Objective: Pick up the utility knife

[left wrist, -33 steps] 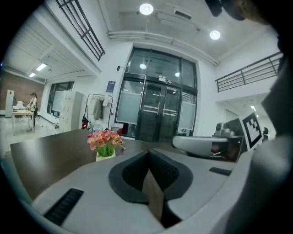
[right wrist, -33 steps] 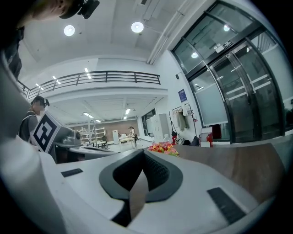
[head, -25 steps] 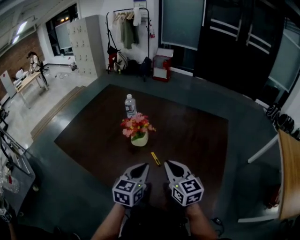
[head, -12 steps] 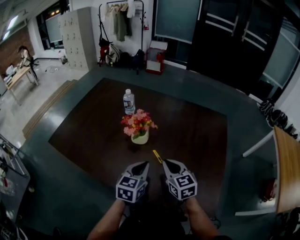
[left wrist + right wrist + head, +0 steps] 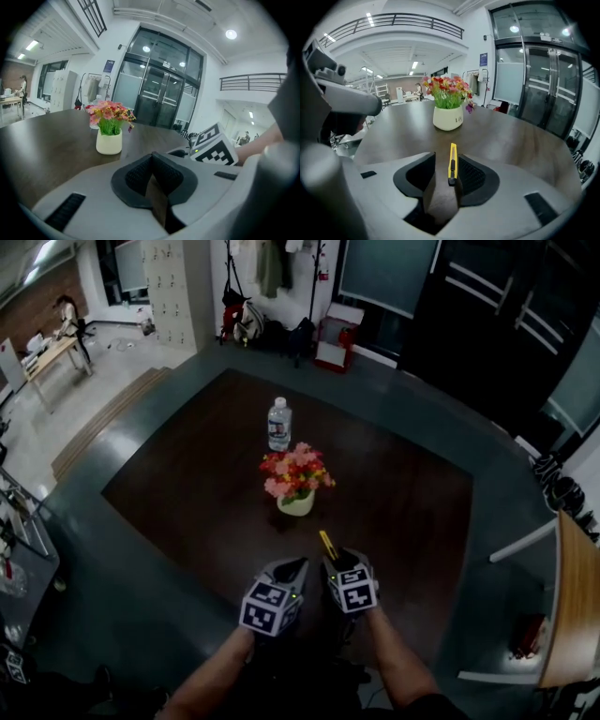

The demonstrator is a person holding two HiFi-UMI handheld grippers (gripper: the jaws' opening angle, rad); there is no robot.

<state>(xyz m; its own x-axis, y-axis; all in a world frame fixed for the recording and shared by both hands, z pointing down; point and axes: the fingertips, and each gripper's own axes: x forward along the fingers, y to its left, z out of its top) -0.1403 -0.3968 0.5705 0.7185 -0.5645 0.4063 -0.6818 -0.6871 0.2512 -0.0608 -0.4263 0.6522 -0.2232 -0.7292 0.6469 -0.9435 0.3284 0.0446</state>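
The utility knife (image 5: 327, 545) is slim and yellow with a dark slider, and it lies flat on the dark wooden table (image 5: 187, 484) in front of the flower vase. My right gripper (image 5: 336, 564) is low over the table just behind it, and its jaws are opening. In the right gripper view the knife's (image 5: 452, 164) near end lies between the pads of the right gripper (image 5: 446, 160), close to the right pad, and nothing presses on it. My left gripper (image 5: 290, 569) hovers beside it to the left, its tips (image 5: 152, 156) meeting, empty.
A white vase of red and pink flowers (image 5: 297, 495) stands mid-table, beyond the knife. A clear water bottle (image 5: 278, 424) stands behind it. A wooden chair (image 5: 570, 601) is off the table's right side. The table's near edge runs just under my forearms.
Both grippers have sunk toward the table. The right one has come forward and down until its tips flank the knife's near end.
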